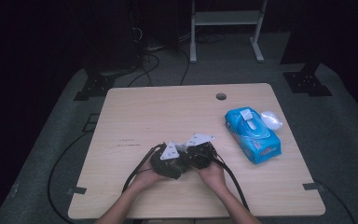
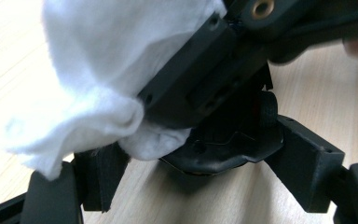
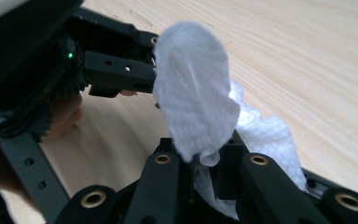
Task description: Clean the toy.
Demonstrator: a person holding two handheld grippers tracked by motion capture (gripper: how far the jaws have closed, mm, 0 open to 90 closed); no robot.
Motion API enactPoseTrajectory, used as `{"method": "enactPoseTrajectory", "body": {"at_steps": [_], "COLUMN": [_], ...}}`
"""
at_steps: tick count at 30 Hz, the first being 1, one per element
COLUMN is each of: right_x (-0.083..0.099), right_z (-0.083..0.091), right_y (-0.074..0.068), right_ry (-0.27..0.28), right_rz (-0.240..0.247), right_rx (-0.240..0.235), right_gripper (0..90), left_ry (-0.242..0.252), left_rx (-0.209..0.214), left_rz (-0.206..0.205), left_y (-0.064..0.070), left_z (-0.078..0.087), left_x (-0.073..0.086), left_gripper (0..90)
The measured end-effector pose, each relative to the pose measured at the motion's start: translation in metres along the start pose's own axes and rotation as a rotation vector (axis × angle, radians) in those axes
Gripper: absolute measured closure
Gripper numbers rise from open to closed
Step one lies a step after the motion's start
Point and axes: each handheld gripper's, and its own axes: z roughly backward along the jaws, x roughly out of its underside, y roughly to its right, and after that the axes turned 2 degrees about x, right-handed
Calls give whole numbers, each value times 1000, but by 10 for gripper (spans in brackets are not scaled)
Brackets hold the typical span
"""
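White wipe (image 3: pixel 196 109) sits between the two grippers, near the table's front edge, slightly left of centre. In the right gripper view it's pinched between the right gripper's (image 3: pixel 204 161) jaws, which are pressed together on its lower end; the rest stands up as a crumpled flap above the jaw tips, with more bunched material spilling off to one side of the jaws. The flap's upper edge touches the left gripper's black frame just beyond.

Left gripper view: wipe (image 2: pixel 98 79) drapes over the right gripper's black body, which crosses the frame in front of the camera. Left gripper's (image 2: pixel 191 158) jaws are spread wide, one at each lower side of the frame; the wipe's lower fold hangs just beside one jaw, inside the gap. The left jaws aren't closed on it.

High view: left gripper (image 1: pixel 168 161) and right gripper (image 1: pixel 200 151) are packed tight together, hands behind them, cables trailing back to the front edge. Wipe itself too small to make out there.

Blue wipe pack (image 1: pixel 252 134) lies well apart near the table's (image 1: pixel 168 112) right edge, flap lid open, a white tuft at its far end.
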Motion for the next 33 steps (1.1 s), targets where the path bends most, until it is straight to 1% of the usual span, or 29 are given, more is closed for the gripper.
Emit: {"method": "enactPoseTrajectory", "body": {"at_steps": [1,3,4,6,7,9,12,14,16,17,18,20,21,22,24,27,28,30,32,33], "right_x": [-1,-1,0,3,4,4,4,4,5,5,7,10,11,11,12,10,9,6,4,3], "right_z": [-1,1,2,6,7,8,6,5,6,8,13,15,15,15,14,12,10,9,13,15], "right_y": [2,11,15,26,28,25,19,17,19,22,30,36,37,36,33,25,22,20,23,26], "right_ry": [3,-7,-13,-13,-17,-19,-17,-14,-18,-18,-20,-26,-33,-35,-25,-9,-7,-1,33,53], "right_rz": [-9,-38,-39,-70,-76,-59,-40,-22,-24,-22,-37,-52,-63,-60,-49,-43,-32,-14,-39,-52], "right_rx": [1,42,62,74,79,94,59,60,64,80,98,97,93,98,105,69,55,58,57,67], "right_gripper": [812,812,812,812,812,811,811,811,811,811,811,809,810,810,812,811,811,811,811,811], "left_ry": [1,6,5,5,1,-4,-5,-9,-10,-10,-6,-15,-21,-21,-24,-26,-25,-25,-25,-23], "left_rx": [0,-4,-1,7,7,4,3,1,-1,2,13,21,21,17,17,15,15,16,16,16], "left_rz": [4,9,11,11,4,-4,-2,-7,-10,-12,-9,-8,-14,-19,-18,-15,-17,-16,-17,-17], "left_y": [-1,-1,-2,-1,0,0,-1,0,0,0,0,1,1,2,1,1,1,1,1,1], "left_z": [1,1,1,0,-1,-1,-1,-1,-1,-1,-2,-4,-5,-5,-5,-4,-4,-4,-4,-4], "left_x": [1,1,1,1,0,0,1,2,2,2,1,1,2,2,2,2,2,2,3,3], "left_gripper": [240,239,239,239,240,240,240,240,240,240,240,240,240,240,240,240,240,240,240,240]}}
